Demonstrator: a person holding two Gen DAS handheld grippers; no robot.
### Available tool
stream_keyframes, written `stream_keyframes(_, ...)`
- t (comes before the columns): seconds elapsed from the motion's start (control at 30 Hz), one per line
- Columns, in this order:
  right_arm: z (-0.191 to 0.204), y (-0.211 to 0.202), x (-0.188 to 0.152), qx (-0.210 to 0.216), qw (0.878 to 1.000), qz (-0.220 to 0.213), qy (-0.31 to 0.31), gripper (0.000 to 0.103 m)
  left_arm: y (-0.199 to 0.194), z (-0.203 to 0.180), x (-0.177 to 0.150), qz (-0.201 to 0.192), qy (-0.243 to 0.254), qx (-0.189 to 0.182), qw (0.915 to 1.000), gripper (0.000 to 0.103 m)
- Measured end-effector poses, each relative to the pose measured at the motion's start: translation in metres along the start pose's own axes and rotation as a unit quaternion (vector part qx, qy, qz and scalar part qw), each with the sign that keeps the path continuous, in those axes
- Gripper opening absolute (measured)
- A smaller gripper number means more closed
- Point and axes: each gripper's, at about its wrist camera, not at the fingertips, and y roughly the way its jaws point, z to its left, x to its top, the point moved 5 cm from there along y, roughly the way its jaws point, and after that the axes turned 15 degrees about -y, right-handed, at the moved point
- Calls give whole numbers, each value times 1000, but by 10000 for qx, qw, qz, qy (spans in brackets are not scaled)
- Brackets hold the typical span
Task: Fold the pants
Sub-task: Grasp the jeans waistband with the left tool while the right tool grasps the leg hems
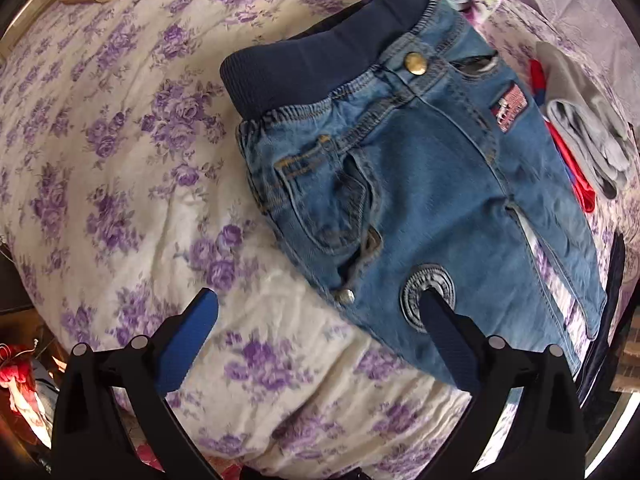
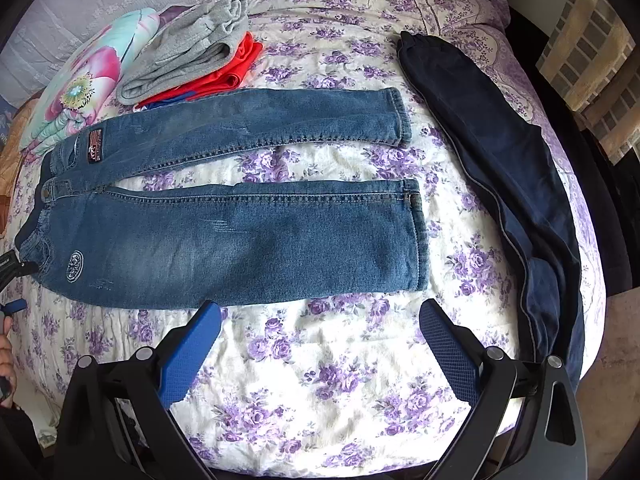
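Blue jeans (image 2: 224, 224), flat, legs apart

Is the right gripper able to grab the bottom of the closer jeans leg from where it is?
Probably yes. The right gripper is open and empty just short of the jeans, and only bare flowered bedspread lies between it and the nearer leg's cuff. Nothing covers that cuff.

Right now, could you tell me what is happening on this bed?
A person holding two grippers is about to fold a pair of blue denim jeans, which lie flat and unfolded on the purple-flowered bedspread, legs apart. The left gripper hovers open at the waist end, near the round grey patch; the right gripper is open beside the nearer leg. Neither grips anything yet. Dark navy trousers lie beyond the hems, and folded grey and red clothes sit near the far leg.
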Motion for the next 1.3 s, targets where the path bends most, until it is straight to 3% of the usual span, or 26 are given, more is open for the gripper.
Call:
stream_keyframes(0.13, -3, 2, 1, -21, 9999, 116, 31, 99, 18, -8, 23, 214, -66, -497, 9985, 94)
stream_keyframes(0.17, -8, 3, 0, -41, 9999, 139, 84, 99, 24, -9, 27, 296, -101, -567, 9979, 80)
stream_keyframes(0.2, -12, 3, -1, -53, 9998, 143, 148, 99, 30, -10, 30, 379, -56, -514, 9979, 37)
stream_keyframes(0.33, -34, -2, -8, 198, 9988, -16, 439, 99, 15, -1, 35, 134, -189, -844, 9962, 19)
stream_keyframes(0.47, -61, 8, -25, 443, 9948, -110, 912, 99, -15, 13, 23, -510, -78, -1189, 9916, 18)
stream_keyframes(0.57, -82, 37, -42, 743, 9851, 19, 1549, 99, -10, 19, 18, -546, 18, -943, 9940, 18)
stream_keyframes(0.73, -98, 93, -59, 1682, 9488, 213, 2664, 99, -3, 20, 29, -443, -68, -785, 9959, 18)
stream_keyframes(0.87, -83, 119, -49, 2691, 9056, 74, 3277, 99, -3, 15, 30, -445, -26, -721, 9964, 19)
stream_keyframes(0.93, -75, 129, -41, 2804, 8998, 101, 3342, 93, -2, 14, 31, -386, -46, -732, 9966, 19)
stream_keyframes(0.97, -75, 133, -38, 2688, 9018, 94, 3381, 81, -2, 14, 33, -363, -50, -714, 9968, 19)
stream_keyframes(1.0, -76, 134, -35, 2529, 9051, 35, 3418, 55, -3, 18, 34, -353, -36, -682, 9970, 19)
stream_keyframes(1.03, -80, 136, -33, 2409, 9089, -37, 3403, 37, -2, 18, 36, -353, -14, -637, 9973, 19)
stream_keyframes(1.07, -82, 138, -30, 2492, 9059, -125, 3422, 8, 9, 11, 28, -374, 14, -573, 9977, 19)
stream_keyframes(1.13, -88, 137, -30, 2516, 9018, -190, 3508, 8, 11, 15, 27, -377, -21, -556, 9977, 20)
stream_keyframes(1.23, -87, 115, -29, 2096, 9289, -325, 3036, 8, 4, 15, 24, -473, -100, -701, 9964, 18)
stream_keyframes(1.3, -87, 96, -27, 1936, 9393, -349, 2812, 7, -8, 26, 18, -545, -13, -786, 9954, 18)
